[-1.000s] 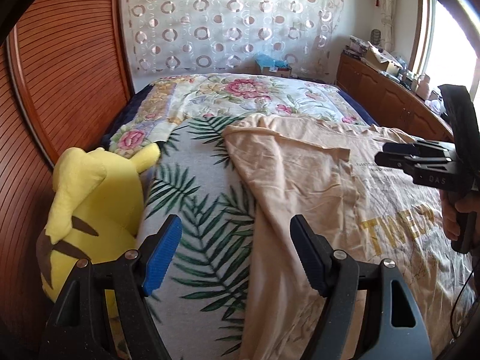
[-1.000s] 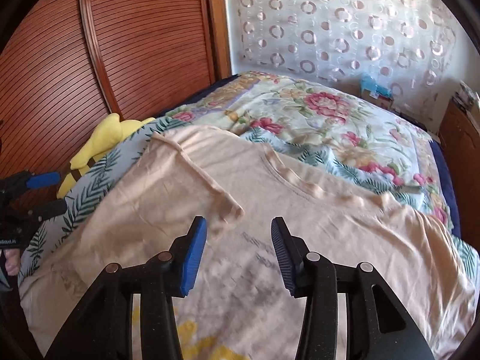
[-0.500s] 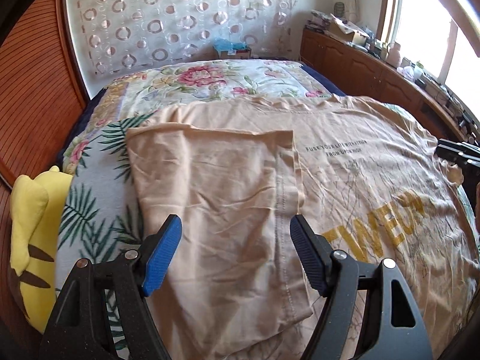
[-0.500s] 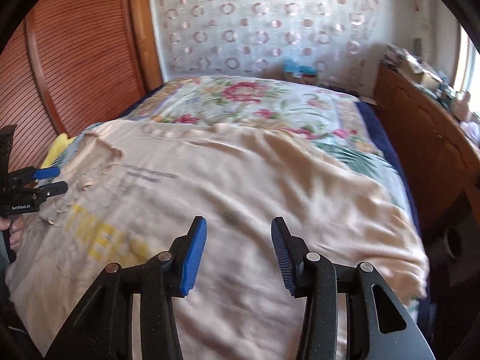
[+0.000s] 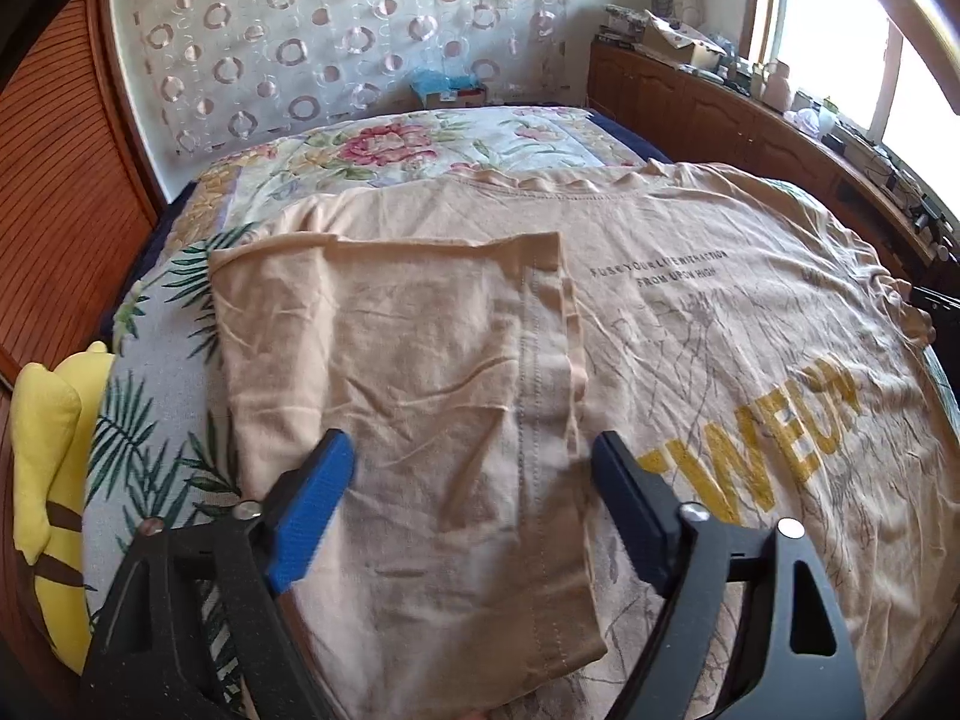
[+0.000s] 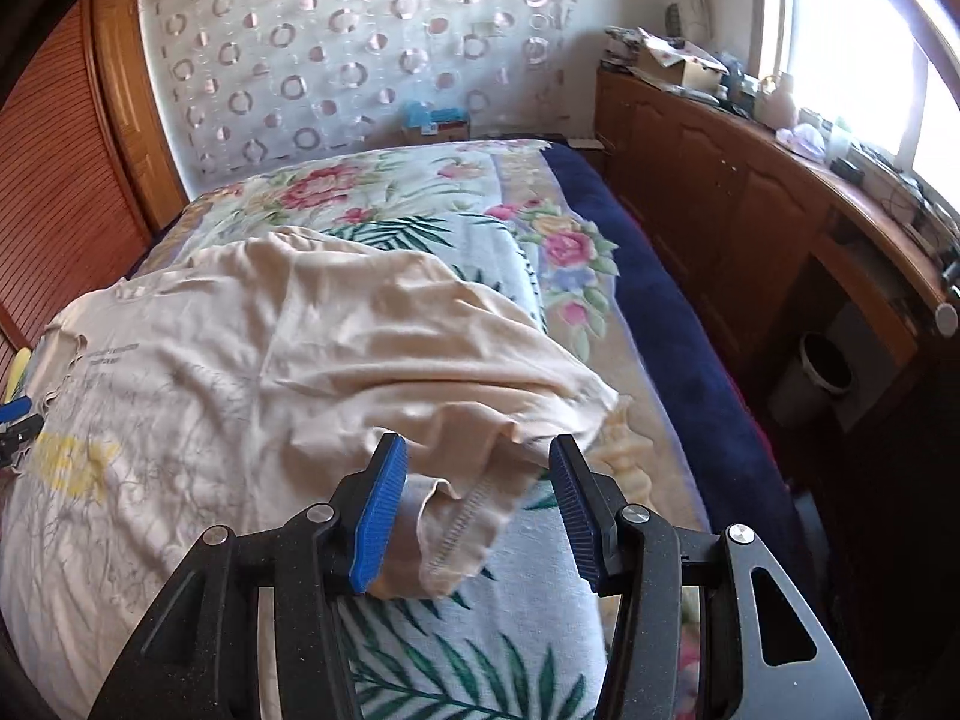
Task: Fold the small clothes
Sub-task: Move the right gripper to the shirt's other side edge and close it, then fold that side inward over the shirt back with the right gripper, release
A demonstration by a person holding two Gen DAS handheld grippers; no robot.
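A beige T-shirt (image 5: 690, 312) with yellow lettering lies spread across the bed, its left side folded inward into a flap (image 5: 408, 396). My left gripper (image 5: 474, 504) hovers over that flap, its jaws opening, with nothing gripped between them. In the right wrist view the same T-shirt (image 6: 252, 372) shows its right edge, and the hemmed sleeve (image 6: 462, 510) lies between the pads of my right gripper (image 6: 474, 510). Those jaws are opening too, and the pads do not press the cloth. The right gripper's tip shows at the far right edge of the left wrist view.
The bed carries a floral and palm-leaf cover (image 6: 456, 648) with a navy border (image 6: 672, 324). A yellow plush toy (image 5: 48, 456) lies at the left edge. Wooden cabinets (image 6: 750, 192) with clutter run along the right, with a small bin (image 6: 825, 363) on the floor by them.
My left gripper swung right from the plush toy to above the folded flap and widened its jaws. My right gripper travelled across the shirt to its right sleeve edge.
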